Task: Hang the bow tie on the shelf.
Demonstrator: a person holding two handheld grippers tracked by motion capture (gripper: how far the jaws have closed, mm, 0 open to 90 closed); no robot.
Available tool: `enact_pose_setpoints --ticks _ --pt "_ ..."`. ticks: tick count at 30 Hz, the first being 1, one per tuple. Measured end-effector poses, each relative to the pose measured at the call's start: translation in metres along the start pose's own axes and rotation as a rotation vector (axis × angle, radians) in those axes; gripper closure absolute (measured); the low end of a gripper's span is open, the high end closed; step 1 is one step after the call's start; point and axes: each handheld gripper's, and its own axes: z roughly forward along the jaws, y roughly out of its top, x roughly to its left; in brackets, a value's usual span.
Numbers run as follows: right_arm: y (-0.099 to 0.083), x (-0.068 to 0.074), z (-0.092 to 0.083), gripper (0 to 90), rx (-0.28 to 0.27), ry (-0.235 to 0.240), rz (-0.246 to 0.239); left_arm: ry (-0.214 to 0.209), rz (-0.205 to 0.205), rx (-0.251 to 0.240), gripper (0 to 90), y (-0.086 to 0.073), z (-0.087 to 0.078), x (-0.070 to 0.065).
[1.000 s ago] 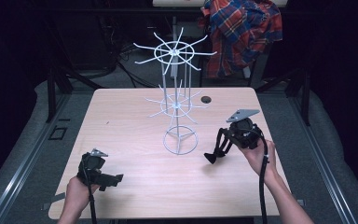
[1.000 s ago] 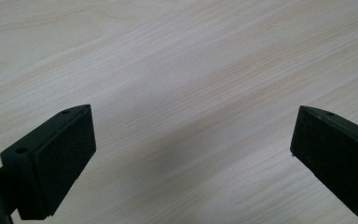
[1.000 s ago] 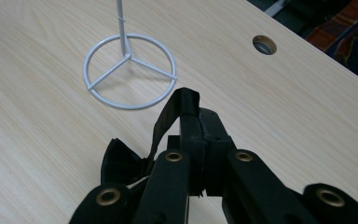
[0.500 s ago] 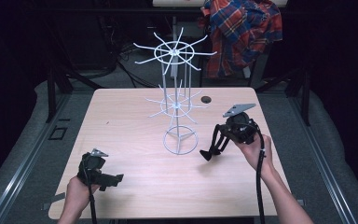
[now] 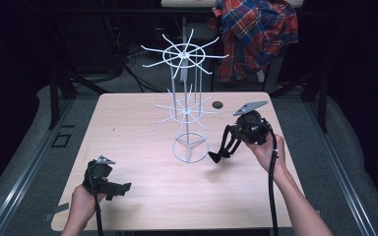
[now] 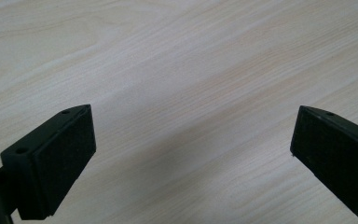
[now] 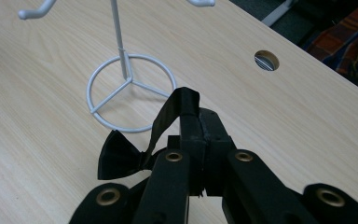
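High view: the right gripper (image 5: 215,156) hangs at four o'clock from the wire rack (image 5: 186,110), just beside its ring base, while the left gripper (image 5: 123,188) rests on the table (image 5: 128,128) at seven o'clock. The strap likely wants lifting above a hook, then lowering squarely.

Left gripper view: fingers (image 6: 56,163) stand wide apart over bare wood.

Right gripper view: fingers clamp a black bow tie (image 7: 121,156) by its strap, a detail too small from above.

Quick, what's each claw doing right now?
Left gripper: open, empty, over the table.
Right gripper: shut on a black bow tie.
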Motion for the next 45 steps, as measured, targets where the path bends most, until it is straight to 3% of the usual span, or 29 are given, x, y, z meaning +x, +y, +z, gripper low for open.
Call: enact_pose_setpoints --ticks 12,24,45 --pt "0.013 -0.006 -0.002 89.9 -0.029 -0.006 0.018 -0.003 0.001 0.003 0.0 0.000 0.000 0.000" --pt "0.029 -0.008 -0.003 89.9 -0.054 -0.023 0.004 -0.006 0.004 0.011 0.0 -0.001 -0.001 0.001" --pt "0.045 -0.011 0.005 89.9 -0.048 -0.052 -0.003 -0.007 0.006 0.011 0.0 -0.001 0.000 0.000"
